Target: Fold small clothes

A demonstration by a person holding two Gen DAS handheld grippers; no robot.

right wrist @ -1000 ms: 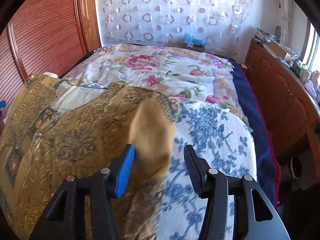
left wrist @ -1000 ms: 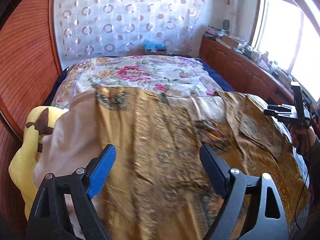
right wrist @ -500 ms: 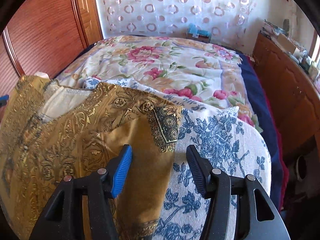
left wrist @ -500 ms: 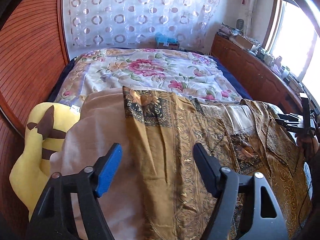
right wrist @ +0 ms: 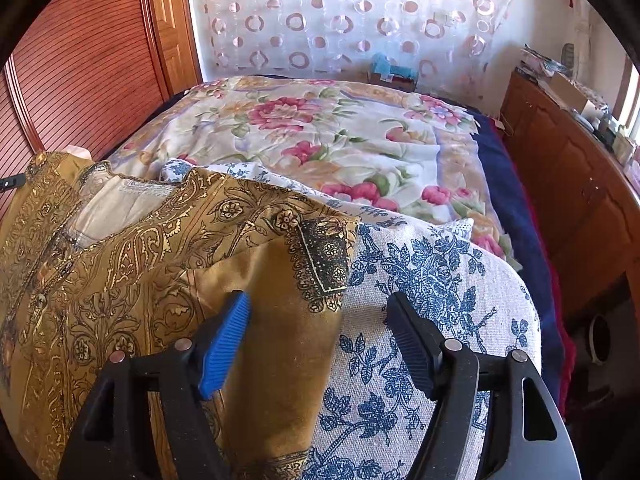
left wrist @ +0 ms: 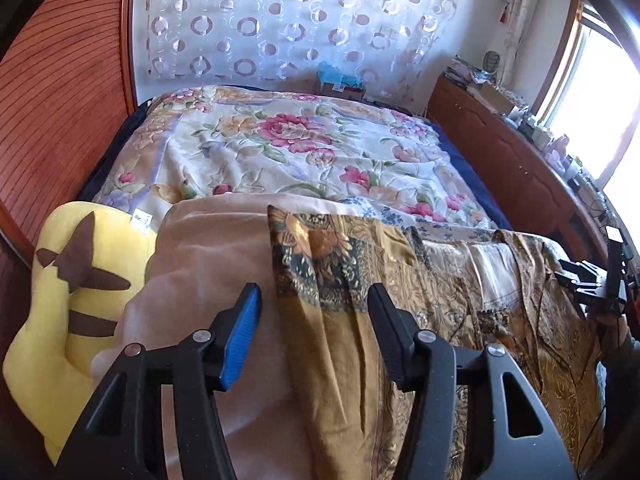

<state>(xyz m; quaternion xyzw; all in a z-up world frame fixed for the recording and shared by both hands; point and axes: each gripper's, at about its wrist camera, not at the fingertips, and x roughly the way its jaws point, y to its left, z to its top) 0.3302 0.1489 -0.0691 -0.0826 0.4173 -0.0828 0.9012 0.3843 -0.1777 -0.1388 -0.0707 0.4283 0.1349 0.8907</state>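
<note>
Item: gold shirt (left wrist: 400, 320) on bed. Left tool (left wrist: 314, 332) closing, half-wide, astride sleeve; right tool (right wrist: 318, 334) opening wide, empty. Pinch both sleeves evenly.

Two hand-held grippers angled downward, jaws parted, nothing pinched

The left gripper (left wrist: 314, 330) points steeply down, its jaws parted with a moderate gap after just closing in; the blue-padded finger (left wrist: 240, 340) stands at 9 o'clock of that gap and the black finger (left wrist: 386, 334) at 3 o'clock, cloth lying under the gap but neither pad pressing it. The right gripper (right wrist: 318, 338) tilts down alike, its jaws wider and having just been opening; its blue pad (right wrist: 226, 346) is at 9 o'clock, its black pad (right wrist: 408, 344) at 3 o'clock, both free. In the left view the right gripper shows at 3 o'clock, held in a hand (left wrist: 614, 326).
</note>
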